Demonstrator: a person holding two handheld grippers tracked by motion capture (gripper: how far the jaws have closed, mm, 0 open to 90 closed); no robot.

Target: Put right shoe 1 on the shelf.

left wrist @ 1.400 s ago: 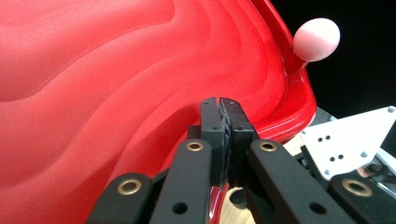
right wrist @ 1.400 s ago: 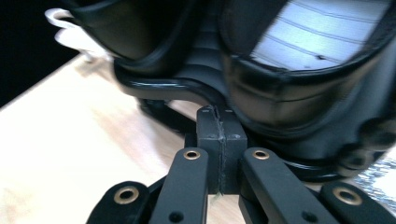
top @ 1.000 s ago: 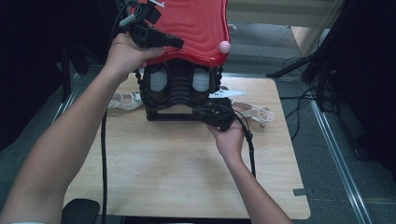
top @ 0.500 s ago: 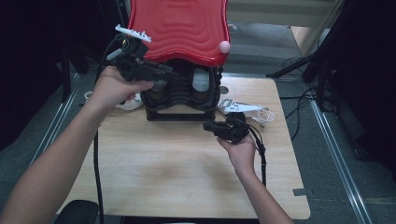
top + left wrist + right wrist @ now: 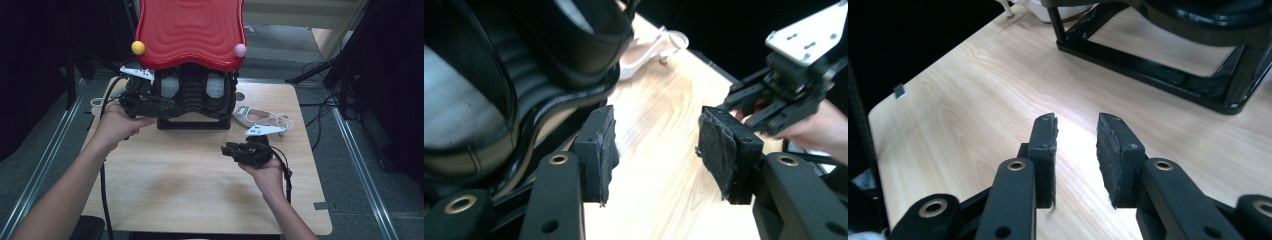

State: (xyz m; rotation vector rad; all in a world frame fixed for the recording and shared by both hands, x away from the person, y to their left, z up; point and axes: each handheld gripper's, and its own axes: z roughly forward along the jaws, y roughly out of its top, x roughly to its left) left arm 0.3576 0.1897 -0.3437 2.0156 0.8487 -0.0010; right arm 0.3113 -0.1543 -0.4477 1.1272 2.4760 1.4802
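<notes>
A red wavy-topped seat point(image 5: 190, 32) on a black ribbed stand point(image 5: 195, 102) sits at the back of the wooden table point(image 5: 175, 190). A yellow knob point(image 5: 138, 47) and a pink knob point(image 5: 240, 50) mark its front corners. My left gripper point(image 5: 170, 107) is low at the stand's left side, pointing right. Its jaws have just been opening and are open, with nothing between the pads point(image 5: 599, 145); the stand point(image 5: 499, 75) is close on their left. My right gripper point(image 5: 231, 149) hovers over the table's front right, jaws just opening, open and empty point(image 5: 1075, 145).
A white shoe-like object with a cord point(image 5: 260, 117) lies right of the stand. A white loop point(image 5: 97, 104) lies at the table's left edge. The stand's base bar point(image 5: 1158, 65) crosses ahead of my right gripper. Dark floor and metal rails surround the table.
My left hand came down from the red top to the stand's left side and its jaws spread. My right gripper drew back from the stand's front toward the table's front right, jaws widening.
</notes>
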